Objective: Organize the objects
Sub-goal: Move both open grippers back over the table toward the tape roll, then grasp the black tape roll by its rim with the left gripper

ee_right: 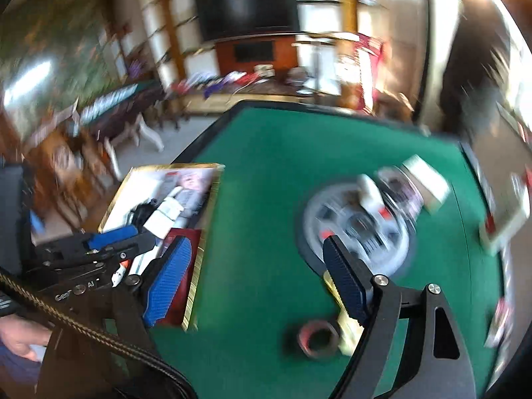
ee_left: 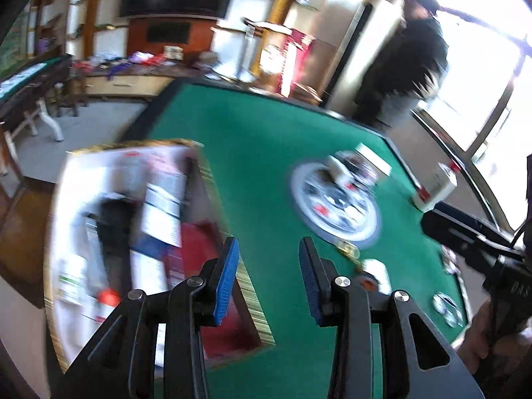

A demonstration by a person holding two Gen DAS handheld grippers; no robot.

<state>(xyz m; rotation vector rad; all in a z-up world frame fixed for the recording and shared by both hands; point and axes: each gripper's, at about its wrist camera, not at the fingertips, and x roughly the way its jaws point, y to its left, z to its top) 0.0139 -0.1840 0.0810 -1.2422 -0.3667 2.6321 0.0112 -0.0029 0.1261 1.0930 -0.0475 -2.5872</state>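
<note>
A gold-edged box (ee_left: 256, 316) with a red lining lies on the left of the green table (ee_left: 259, 153) and holds several packets and papers; it also shows in the right wrist view (ee_right: 199, 256). My left gripper (ee_left: 268, 279) is open and empty, above the box's right edge. My right gripper (ee_right: 256, 282) is open and empty, above the felt between the box and a round silver centre plate (ee_right: 352, 226). A white-lidded jar (ee_right: 422, 183) lies on that plate. A roll of tape (ee_right: 316, 335) lies on the felt below the right gripper. Both views are blurred.
A white bottle (ee_left: 435, 186) stands at the table's right edge. A small white item (ee_left: 377, 271) and a small gold item (ee_left: 347, 249) lie near the plate. A person in dark clothes (ee_left: 409, 63) stands beyond the table. Shelves and a dark screen (ee_right: 249, 6) are behind.
</note>
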